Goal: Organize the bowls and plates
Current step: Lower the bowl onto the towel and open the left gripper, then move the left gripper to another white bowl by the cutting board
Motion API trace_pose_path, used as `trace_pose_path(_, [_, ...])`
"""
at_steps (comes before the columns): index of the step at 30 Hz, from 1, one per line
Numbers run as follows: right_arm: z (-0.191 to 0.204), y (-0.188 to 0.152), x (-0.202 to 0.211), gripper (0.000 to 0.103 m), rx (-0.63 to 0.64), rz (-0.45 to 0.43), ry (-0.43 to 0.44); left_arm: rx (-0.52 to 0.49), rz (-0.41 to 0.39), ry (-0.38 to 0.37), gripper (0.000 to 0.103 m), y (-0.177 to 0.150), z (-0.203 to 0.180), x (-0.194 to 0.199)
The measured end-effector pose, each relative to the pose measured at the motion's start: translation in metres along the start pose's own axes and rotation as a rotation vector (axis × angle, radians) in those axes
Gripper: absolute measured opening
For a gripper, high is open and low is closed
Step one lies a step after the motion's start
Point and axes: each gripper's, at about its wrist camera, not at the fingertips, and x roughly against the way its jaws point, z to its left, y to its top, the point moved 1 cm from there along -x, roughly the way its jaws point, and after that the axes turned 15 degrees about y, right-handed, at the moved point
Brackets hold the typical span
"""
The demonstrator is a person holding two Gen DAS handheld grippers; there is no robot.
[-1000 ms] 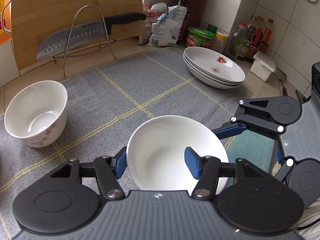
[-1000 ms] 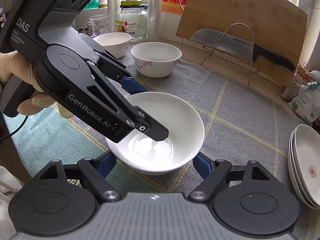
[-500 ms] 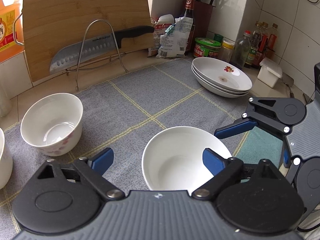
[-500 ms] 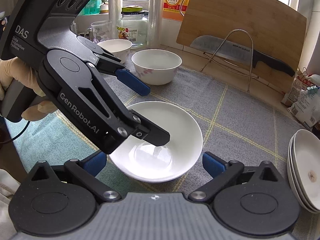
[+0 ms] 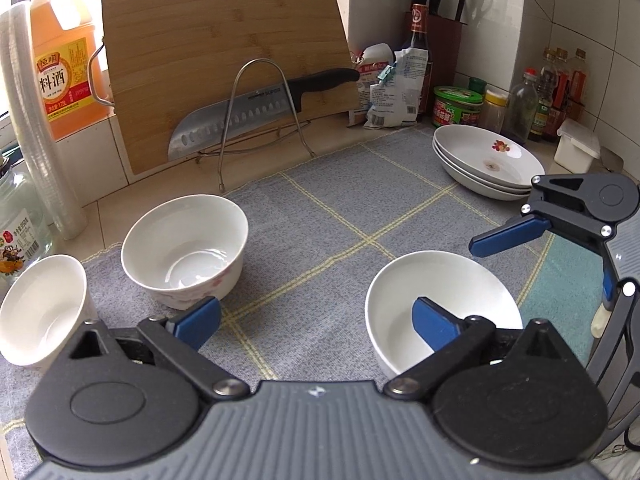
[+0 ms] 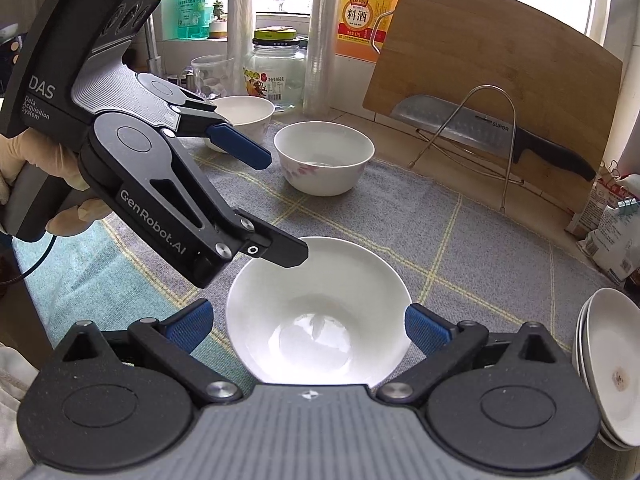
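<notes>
Both the left gripper (image 5: 316, 318) and right gripper (image 6: 306, 326) stood wide, gripping nothing, jaws just opened. The bowl (image 6: 320, 312) sat near the mat's (image 5: 320, 216) front edge; best withdraw without nudging it.

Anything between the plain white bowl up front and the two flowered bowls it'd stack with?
Nothing visible. Only bare grey cloth lies between the plain white bowl and the nearer flowered bowl. Left tool is open, one finger over that bowl; right tool is open around it.

A knife (image 5: 256, 110) rests on a wire rack (image 5: 260, 112) against a cutting board (image 5: 224, 56).
</notes>
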Motion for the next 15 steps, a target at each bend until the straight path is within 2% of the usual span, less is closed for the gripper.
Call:
trace_pose_path(9, [0.004,0.019,-0.008,0.103,0.033,-0.02,0.004,0.008,-0.03,0.077,0.102,0.002,0.021,0.007])
trace_pose_path(15, [0.005,0.031,-0.017,0.103,0.03,-0.026,-0.002,0.013,-0.041,0.102,0.102,0.002,0.032,0.007])
